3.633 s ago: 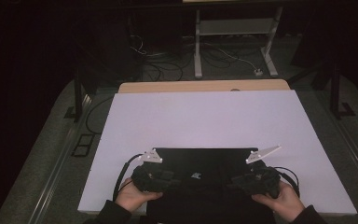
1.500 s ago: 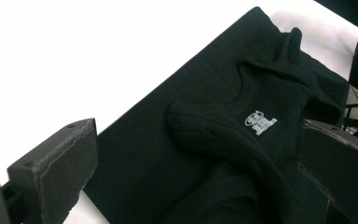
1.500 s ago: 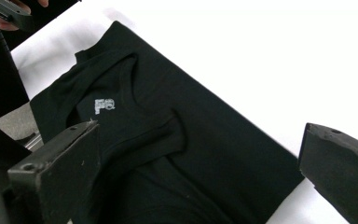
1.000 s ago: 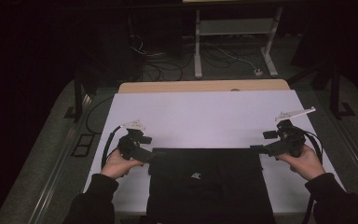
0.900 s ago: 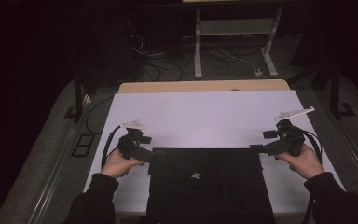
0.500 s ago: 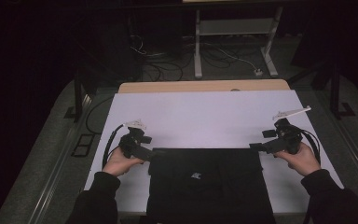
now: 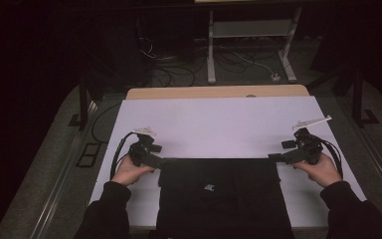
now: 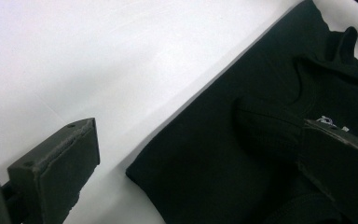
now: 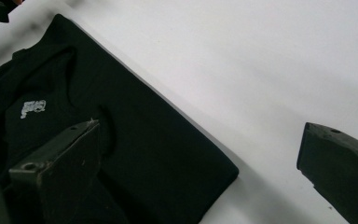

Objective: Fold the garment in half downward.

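Note:
A folded black garment (image 7: 219, 194) with a small white logo (image 7: 209, 187) lies at the near edge of the white table (image 7: 219, 119). My left gripper (image 7: 158, 160) is at its far left corner, my right gripper (image 7: 277, 158) at its far right corner. In the left gripper view the left gripper (image 8: 196, 172) is open, its jaws wide apart, one over the bare table and one over the garment (image 8: 242, 154). In the right gripper view the right gripper (image 9: 200, 172) is open, straddling the garment (image 9: 121, 140) corner.
A wooden tabletop (image 7: 214, 92) butts against the white table's far edge. Behind it on the floor are cables (image 7: 179, 64) and a metal stand (image 7: 211, 50). A dark floor box (image 7: 87, 154) lies left of the table. White surface stretches beyond the garment.
3.6 s ago both grippers sat on the garment near its middle. They have spread outward to its far corners, and in the last second both edged slightly inward and down.

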The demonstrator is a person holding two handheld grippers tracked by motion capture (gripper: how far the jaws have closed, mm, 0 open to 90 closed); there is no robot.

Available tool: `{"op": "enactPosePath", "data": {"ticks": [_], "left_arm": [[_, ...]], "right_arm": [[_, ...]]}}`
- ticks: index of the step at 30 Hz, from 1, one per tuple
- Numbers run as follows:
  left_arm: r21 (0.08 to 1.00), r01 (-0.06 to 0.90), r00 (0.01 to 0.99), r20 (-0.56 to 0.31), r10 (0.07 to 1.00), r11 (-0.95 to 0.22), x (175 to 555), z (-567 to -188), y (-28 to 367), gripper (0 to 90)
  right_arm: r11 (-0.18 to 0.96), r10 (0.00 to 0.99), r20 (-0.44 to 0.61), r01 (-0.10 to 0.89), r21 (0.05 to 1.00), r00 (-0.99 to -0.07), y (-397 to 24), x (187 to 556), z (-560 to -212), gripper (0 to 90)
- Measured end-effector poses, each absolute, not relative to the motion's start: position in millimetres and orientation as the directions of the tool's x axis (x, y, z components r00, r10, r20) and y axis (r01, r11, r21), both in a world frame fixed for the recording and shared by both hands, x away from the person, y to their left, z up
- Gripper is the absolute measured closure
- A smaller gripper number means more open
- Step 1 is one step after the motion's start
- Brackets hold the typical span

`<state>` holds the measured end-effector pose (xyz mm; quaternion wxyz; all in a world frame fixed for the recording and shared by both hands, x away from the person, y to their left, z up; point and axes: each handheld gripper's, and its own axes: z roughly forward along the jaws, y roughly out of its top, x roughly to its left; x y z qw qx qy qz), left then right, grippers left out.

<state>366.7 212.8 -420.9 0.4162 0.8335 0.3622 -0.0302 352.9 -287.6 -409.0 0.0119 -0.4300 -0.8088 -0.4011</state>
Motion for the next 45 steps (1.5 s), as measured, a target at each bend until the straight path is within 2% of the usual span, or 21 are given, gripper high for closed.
{"op": "enactPosePath", "data": {"ticks": [5,15,22,26,29,35,45], "left_arm": [[0.66,0.632,0.739,-0.354,0.574,-0.406,366.4,-428.0,213.8,0.0],[0.646,0.649,0.728,-0.377,0.572,-0.401,367.6,-435.2,218.0,0.0],[0.635,0.655,0.727,-0.38,0.571,-0.41,366.9,-437.1,219.6,4.7],[0.623,0.665,0.719,-0.383,0.581,-0.412,368.3,-439.5,220.7,6.9],[0.629,0.657,0.724,-0.372,0.581,-0.415,368.0,-440.2,221.5,13.6],[0.627,0.663,0.717,-0.374,0.589,-0.409,369.4,-441.9,223.0,20.1],[0.628,0.663,0.712,-0.363,0.601,-0.406,371.1,-443.3,222.8,42.0]], "right_arm": [[0.312,0.689,0.371,0.716,0.624,-0.623,-289.8,353.8,-416.4,0.0],[0.332,0.691,0.364,0.722,0.607,-0.624,-288.3,356.2,-424.2,7.5],[0.339,0.695,0.368,0.733,0.589,-0.618,-288.6,358.2,-430.6,15.0],[0.336,0.694,0.374,0.736,0.587,-0.615,-290.0,358.8,-432.5,23.6],[0.33,0.697,0.382,0.744,0.581,-0.607,-290.6,359.4,-433.6,29.2],[0.337,0.696,0.382,0.746,0.574,-0.608,-289.4,360.3,-435.5,42.8],[0.343,0.701,0.383,0.754,0.56,-0.602,-287.3,361.6,-438.4,60.2]]}}
